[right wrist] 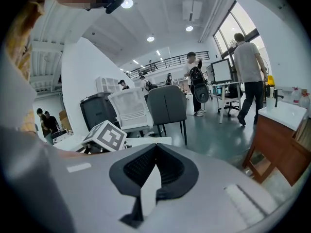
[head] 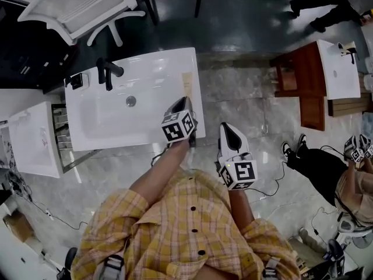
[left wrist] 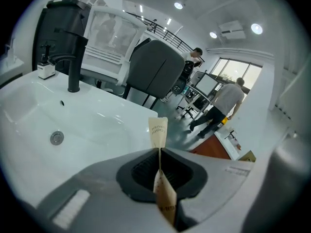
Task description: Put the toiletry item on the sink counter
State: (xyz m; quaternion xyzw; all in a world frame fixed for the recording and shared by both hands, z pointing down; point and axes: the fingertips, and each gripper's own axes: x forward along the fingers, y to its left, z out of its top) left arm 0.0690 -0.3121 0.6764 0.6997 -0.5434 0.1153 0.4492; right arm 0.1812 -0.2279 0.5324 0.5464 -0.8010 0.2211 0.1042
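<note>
Left tongs [left wrist: 159, 152] pinch toothbrush packet [left wrist: 158, 131] over sink counter [head: 175, 63], faucet [left wrist: 73, 72] well apart.

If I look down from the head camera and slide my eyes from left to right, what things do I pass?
Black faucet → sink drain → left gripper pinching the toothbrush packet → right gripper → brown wooden cabinet.

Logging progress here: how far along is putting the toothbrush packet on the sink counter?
Done: packet carried over the sink counter's right rim. In hand: left gripper shut on the toothbrush packet. Left: lay it down, release. Right gripper shut, empty.
</note>
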